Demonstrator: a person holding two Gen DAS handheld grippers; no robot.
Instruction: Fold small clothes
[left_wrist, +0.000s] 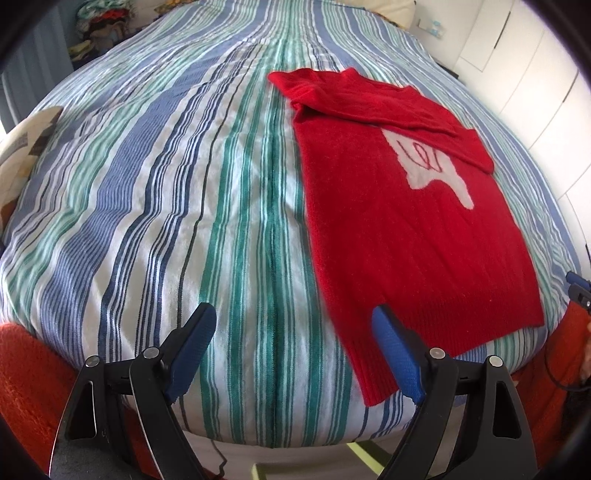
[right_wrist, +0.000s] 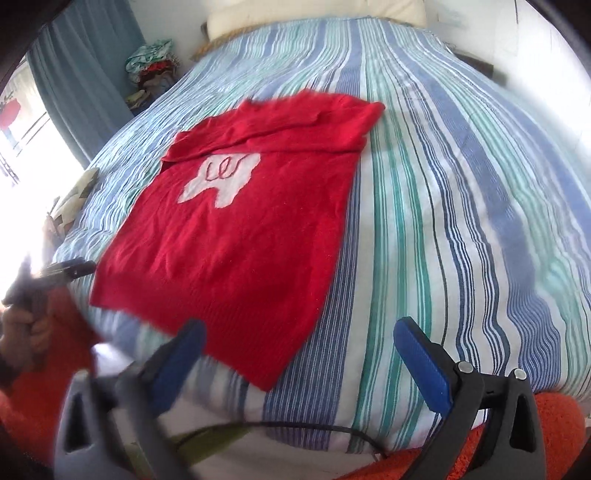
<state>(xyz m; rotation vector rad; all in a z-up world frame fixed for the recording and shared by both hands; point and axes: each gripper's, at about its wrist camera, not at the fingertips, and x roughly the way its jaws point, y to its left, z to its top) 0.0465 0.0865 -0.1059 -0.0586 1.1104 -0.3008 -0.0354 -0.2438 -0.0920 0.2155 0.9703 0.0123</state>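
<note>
A small red knit sweater (left_wrist: 399, 221) with a white motif lies flat on the striped bedspread (left_wrist: 166, 192), its sleeves folded across the chest at the far end. My left gripper (left_wrist: 295, 317) is open and empty, hovering over the near bed edge with its right finger by the sweater's hem. In the right wrist view the sweater (right_wrist: 243, 243) lies left of centre. My right gripper (right_wrist: 299, 332) is open and empty above the near edge, by the sweater's hem corner. The left gripper (right_wrist: 70, 269) shows at the far left, held in a hand.
A pile of clothes (right_wrist: 151, 70) sits beside a blue curtain (right_wrist: 85, 74) past the bed's far left corner. A cream pillow (right_wrist: 314, 14) lies at the head. White cupboards (left_wrist: 524, 74) stand on the right. An orange rug (right_wrist: 554, 435) lies below the near edge.
</note>
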